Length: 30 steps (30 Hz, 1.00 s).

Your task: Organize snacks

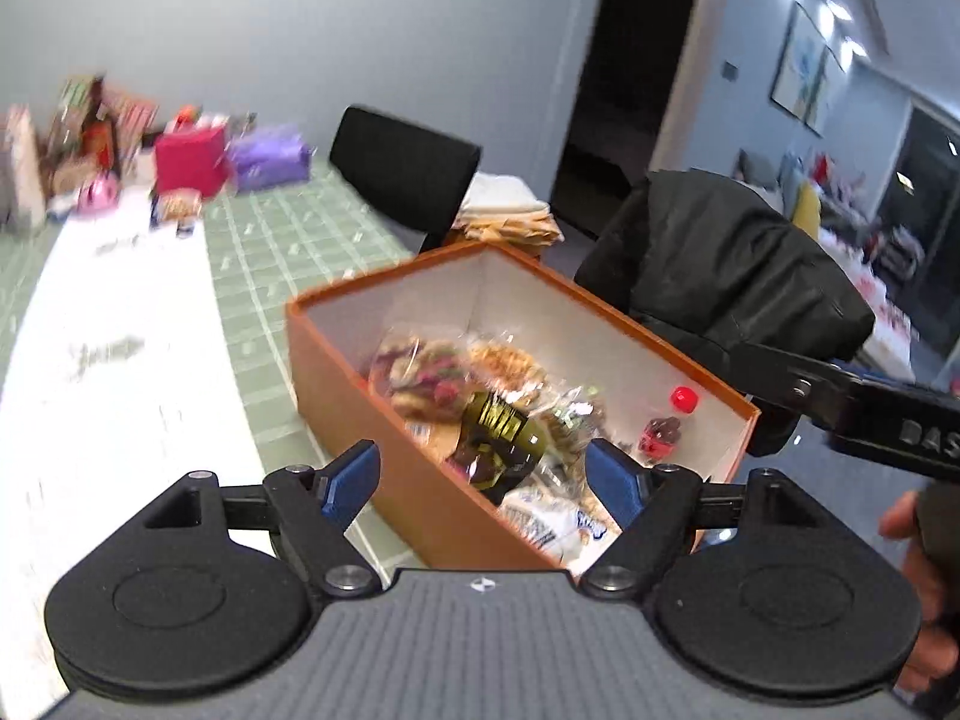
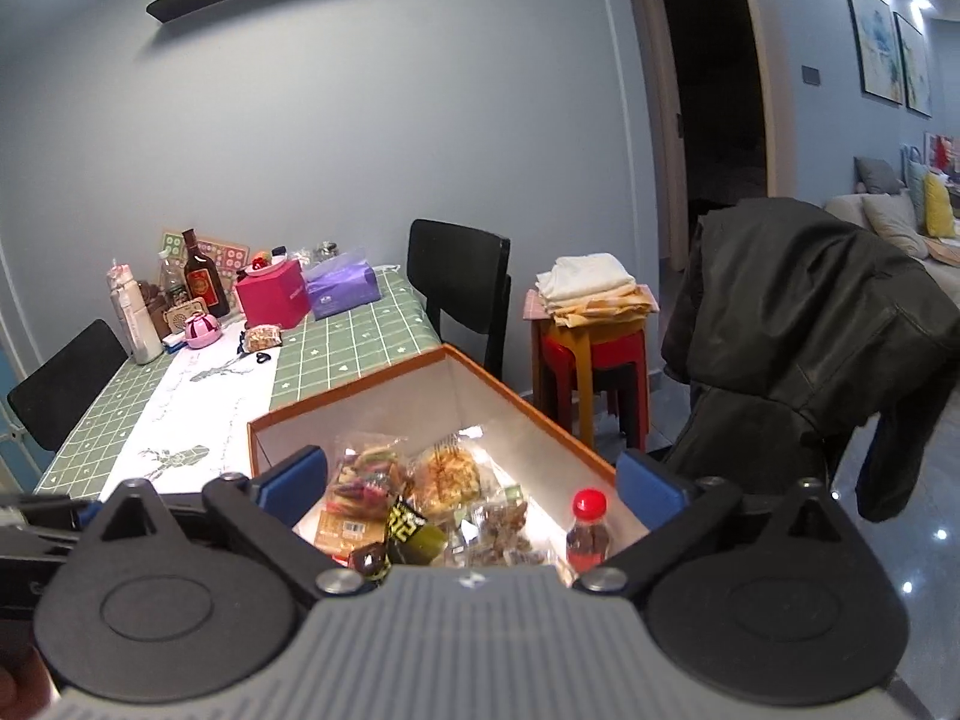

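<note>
Hovering: both grippers hang over an orange box on a dining table, jaws spread wide and holding nothing.
Left gripper [image 1: 483, 477]: open, its blue fingers straddling the near long wall of the box; nothing is between them but that wall and the snacks below.
Right gripper [image 2: 471, 480]: open as well, its fingers either side of the box's inside, empty.
Box [image 2: 522, 405]: orange outside, white inside, lid off, sitting at the table's near corner by the edge.
Snacks [image 2: 447, 477]: clear packets of biscuits and sweets piled loosely on the box floor, along with a dark green wrapped pack [image 1: 501, 435].
Bottle [image 2: 589, 531]: small, red-capped, dark drink, upright in the box near its right-hand wall, just beside the packets.
Table [image 2: 354, 342]: green checked cloth with a white runner down the middle.
Far end of table: a pink box [image 2: 273, 300], a purple tissue pack [image 2: 342, 288], a tall brown bottle [image 2: 201, 276] and one loose snack packet [image 2: 264, 337], all well apart from the orange box; the left view of them is blurred.
Around the table: a black chair [image 2: 459, 282] at the far side, red stools [image 2: 591, 372] stacked with folded cloth, and a chair draped in a black jacket [image 2: 804, 324] close by the box's right side.
</note>
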### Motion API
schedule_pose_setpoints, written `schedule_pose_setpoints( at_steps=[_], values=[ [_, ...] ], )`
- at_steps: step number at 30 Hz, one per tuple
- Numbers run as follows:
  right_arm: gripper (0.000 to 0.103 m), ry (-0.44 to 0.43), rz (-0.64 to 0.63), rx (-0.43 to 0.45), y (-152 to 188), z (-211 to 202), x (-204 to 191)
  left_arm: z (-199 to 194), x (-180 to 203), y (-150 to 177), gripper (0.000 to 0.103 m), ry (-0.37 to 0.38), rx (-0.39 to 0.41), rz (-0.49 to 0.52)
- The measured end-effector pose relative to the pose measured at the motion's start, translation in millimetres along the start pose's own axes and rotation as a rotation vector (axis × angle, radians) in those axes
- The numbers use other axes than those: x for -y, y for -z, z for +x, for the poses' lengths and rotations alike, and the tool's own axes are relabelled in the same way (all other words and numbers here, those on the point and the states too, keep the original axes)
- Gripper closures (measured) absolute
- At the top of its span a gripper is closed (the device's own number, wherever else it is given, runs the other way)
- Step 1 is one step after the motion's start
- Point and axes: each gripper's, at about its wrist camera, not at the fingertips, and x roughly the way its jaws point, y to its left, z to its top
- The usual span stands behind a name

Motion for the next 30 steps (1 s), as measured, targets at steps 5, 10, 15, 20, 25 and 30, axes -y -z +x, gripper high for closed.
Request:
schedule_pose_setpoints(
  at_steps=[5,10,15,20,25,30],
  values=[
    [0.003,0.049,-0.022,-0.063,14,1,-7,3,-3,3,0.012,0.005,-0.024,-0.046],
    [0.003,0.12,-0.027,-0.109,23,2,-7,3,9,8,0.011,-0.032,-0.026,-0.008],
    [0.003,0.137,-0.042,-0.121,26,5,-5,7,11,15,0.011,-0.051,-0.034,0.002],
    [0.003,0.138,-0.052,-0.129,28,6,-9,7,5,17,0.011,-0.045,-0.049,-0.014],
    [0.003,0.137,-0.055,-0.133,28,5,-9,7,7,17,0.011,-0.048,-0.053,-0.012],
    [0.003,0.142,-0.052,-0.142,27,7,-9,8,8,18,0.011,-0.047,-0.061,-0.01]
  ],
)
